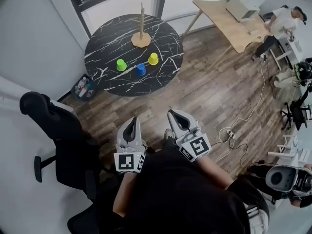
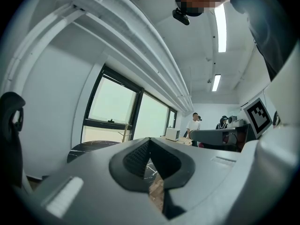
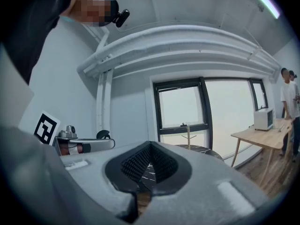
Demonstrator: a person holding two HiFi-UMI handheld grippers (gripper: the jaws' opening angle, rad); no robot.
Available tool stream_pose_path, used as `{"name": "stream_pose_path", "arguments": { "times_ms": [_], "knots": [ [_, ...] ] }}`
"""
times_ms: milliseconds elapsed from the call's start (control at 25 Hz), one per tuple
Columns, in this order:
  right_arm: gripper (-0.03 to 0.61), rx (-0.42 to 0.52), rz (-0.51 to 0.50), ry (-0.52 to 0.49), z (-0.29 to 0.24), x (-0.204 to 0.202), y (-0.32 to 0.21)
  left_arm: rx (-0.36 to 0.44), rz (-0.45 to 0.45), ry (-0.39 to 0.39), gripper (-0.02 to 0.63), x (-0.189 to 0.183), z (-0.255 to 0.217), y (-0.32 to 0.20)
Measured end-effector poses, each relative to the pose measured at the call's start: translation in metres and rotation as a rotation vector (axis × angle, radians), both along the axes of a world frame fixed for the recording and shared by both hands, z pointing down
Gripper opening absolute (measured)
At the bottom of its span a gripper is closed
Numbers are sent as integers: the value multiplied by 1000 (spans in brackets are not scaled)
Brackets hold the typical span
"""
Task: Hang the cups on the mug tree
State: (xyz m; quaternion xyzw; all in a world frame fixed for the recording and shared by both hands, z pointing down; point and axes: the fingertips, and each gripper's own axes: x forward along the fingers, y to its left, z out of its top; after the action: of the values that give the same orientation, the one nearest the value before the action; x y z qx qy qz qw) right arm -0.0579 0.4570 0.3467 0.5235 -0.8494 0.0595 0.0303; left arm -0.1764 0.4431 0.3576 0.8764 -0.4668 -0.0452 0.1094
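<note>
Three cups stand upside down on the round black marble table (image 1: 107, 43): a green cup (image 1: 121, 65), a blue cup (image 1: 141, 69) and a yellow cup (image 1: 153, 58). Behind them stands the wooden mug tree (image 1: 141, 28), with nothing hanging on it. My left gripper (image 1: 131, 122) and right gripper (image 1: 174, 115) are held close to my body, far short of the table, both shut and empty. In the right gripper view the mug tree (image 3: 188, 135) shows small against the window. The left gripper view shows its shut jaws in front of the table (image 2: 93, 146).
A black office chair (image 1: 58, 140) stands at my left. A basket (image 1: 84, 87) sits on the floor beside the table. A wooden desk (image 1: 229, 21) and a person (image 1: 282, 21) are at the far right. Cables (image 1: 243, 121) trail over the wooden floor.
</note>
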Motion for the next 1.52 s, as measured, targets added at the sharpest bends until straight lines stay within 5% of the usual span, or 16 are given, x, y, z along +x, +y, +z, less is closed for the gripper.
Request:
{"name": "stream_pose_path", "arguments": {
  "times_ms": [320, 640, 1520],
  "knots": [
    [-3, -15, 7, 45, 8, -20, -1, -2, 12, 10, 2, -25, 9, -14],
    [-3, -10, -23, 16, 18, -13, -40, -11, -23, -20, 2, -13, 15, -48],
    [-3, -16, -134, -1, 26, 76, -187, -27, -83, -106, 2, 96, 13, -198]
  ]
}}
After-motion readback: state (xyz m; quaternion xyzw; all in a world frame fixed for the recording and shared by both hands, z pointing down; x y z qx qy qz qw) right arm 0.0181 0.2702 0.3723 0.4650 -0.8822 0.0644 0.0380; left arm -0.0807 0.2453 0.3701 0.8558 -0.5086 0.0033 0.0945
